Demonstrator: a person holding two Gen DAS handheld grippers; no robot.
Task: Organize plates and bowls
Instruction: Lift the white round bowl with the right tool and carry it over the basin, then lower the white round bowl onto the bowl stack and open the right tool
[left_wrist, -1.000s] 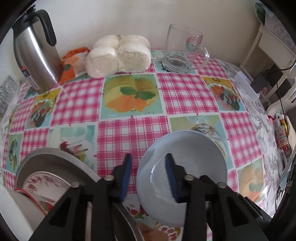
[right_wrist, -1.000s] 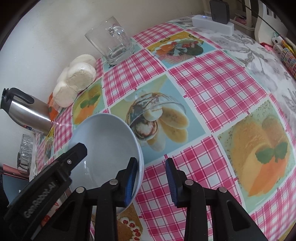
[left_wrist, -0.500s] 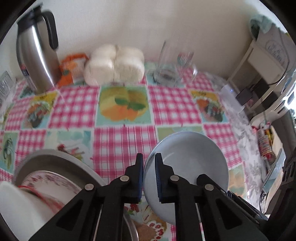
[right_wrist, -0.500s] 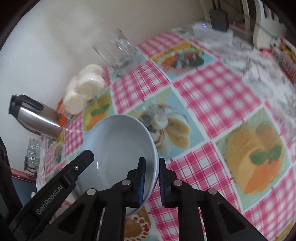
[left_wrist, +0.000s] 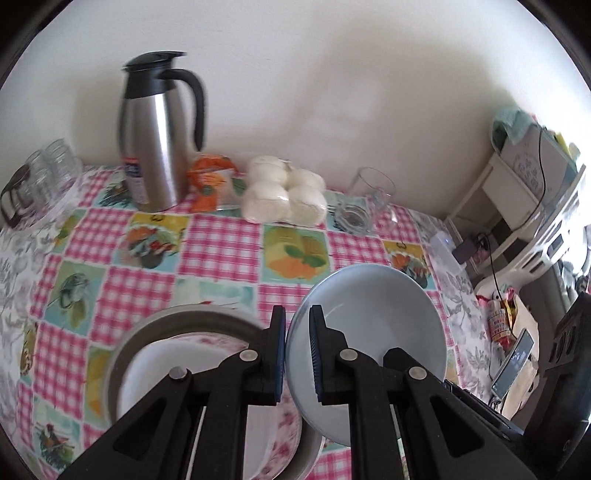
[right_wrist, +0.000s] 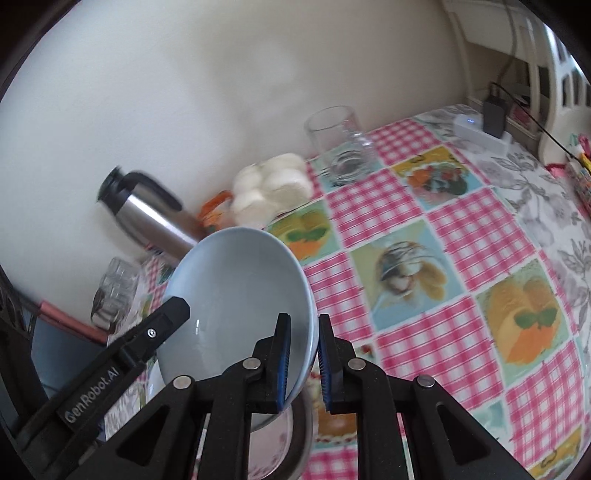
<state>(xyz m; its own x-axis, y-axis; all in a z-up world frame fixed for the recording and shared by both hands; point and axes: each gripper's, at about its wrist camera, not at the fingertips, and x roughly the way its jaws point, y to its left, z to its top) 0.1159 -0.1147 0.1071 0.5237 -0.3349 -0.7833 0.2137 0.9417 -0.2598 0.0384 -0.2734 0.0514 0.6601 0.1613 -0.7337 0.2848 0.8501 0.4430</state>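
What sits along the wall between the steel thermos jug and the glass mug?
In the left wrist view, an orange packet and a bag of white buns lie between the thermos jug and the glass mug.

Bowl (left_wrist: 373, 325) right of stacked plates (left_wrist: 192, 354), jug (left_wrist: 155, 136) behind (against wall)

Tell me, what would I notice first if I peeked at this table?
Probably the pale blue bowl, pinched by its rim between two black claws, the left claw on one side and the right claw on the other, above a stack of plates. Then the pink checked tablecloth with food pictures, and the shiny steel jug standing by the wall at the back.
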